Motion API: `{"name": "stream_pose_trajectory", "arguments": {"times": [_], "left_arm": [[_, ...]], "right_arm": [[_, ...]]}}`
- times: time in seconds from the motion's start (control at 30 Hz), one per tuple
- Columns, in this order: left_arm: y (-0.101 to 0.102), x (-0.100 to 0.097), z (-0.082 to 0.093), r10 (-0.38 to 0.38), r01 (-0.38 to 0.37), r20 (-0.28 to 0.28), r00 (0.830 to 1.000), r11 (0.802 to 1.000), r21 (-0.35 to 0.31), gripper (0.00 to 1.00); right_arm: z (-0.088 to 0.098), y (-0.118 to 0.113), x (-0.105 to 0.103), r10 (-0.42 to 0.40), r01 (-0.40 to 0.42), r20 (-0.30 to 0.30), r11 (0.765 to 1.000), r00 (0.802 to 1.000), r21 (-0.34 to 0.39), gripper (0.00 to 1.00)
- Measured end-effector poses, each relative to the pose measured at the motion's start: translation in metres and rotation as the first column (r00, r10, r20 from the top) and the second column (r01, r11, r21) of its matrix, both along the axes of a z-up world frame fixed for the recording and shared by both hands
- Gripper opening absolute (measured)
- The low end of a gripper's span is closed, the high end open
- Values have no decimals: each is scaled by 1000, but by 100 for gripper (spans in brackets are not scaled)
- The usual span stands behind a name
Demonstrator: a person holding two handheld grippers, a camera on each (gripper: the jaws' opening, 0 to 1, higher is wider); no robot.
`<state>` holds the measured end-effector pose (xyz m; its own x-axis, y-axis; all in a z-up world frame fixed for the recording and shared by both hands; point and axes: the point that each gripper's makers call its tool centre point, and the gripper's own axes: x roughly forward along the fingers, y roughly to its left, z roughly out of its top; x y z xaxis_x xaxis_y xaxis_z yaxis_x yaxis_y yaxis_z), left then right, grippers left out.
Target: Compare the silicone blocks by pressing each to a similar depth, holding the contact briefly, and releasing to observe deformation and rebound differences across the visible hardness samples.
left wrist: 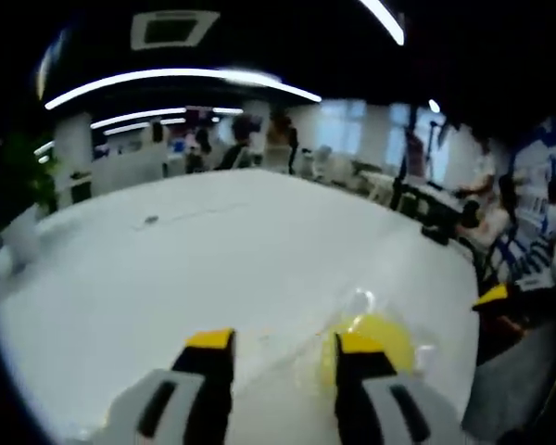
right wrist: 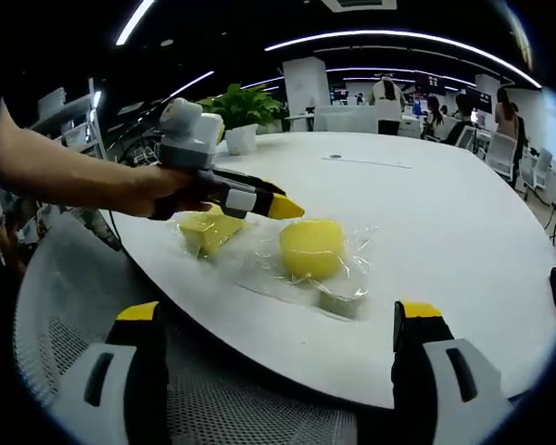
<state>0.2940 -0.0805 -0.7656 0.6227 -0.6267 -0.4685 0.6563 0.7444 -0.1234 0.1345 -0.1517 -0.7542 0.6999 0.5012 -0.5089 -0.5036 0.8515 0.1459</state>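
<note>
Three silicone samples lie under a clear plastic wrap (right wrist: 259, 269) near the edge of a white table (right wrist: 445, 213): a yellow square block (right wrist: 208, 230), a yellow round block (right wrist: 312, 248) and a small pale block (right wrist: 341, 299). A hand holds my left gripper (right wrist: 285, 208) just above the table, between the square and round blocks, touching neither. In the left gripper view its jaws stand open (left wrist: 285, 345) with nothing between them, and the round block (left wrist: 389, 338) sits just behind the right finger (left wrist: 361, 371). My right gripper (right wrist: 280, 313) is wide open, back from the table edge.
A grey mesh chair (right wrist: 65, 278) stands below the table edge on the left. A potted plant (right wrist: 241, 107) sits at the table's far side. The right gripper's yellow tip (left wrist: 492, 297) shows at the table's right edge. Desks and people fill the background.
</note>
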Motion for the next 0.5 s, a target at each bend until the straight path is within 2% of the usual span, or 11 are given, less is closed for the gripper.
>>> {"name": "stream_pose_trajectory", "arguments": {"times": [0.2,0.5], "left_arm": [[2,-8,7,-19,19,6,1000,1000,-1,56],[11,-22,25,-41,41,-5,999,998,-41,64]], "right_arm": [[0,0,0,2,-2,2,1000,1000,2,96],[1,-1,1,0,0,5,1000,1000,7,96]]}}
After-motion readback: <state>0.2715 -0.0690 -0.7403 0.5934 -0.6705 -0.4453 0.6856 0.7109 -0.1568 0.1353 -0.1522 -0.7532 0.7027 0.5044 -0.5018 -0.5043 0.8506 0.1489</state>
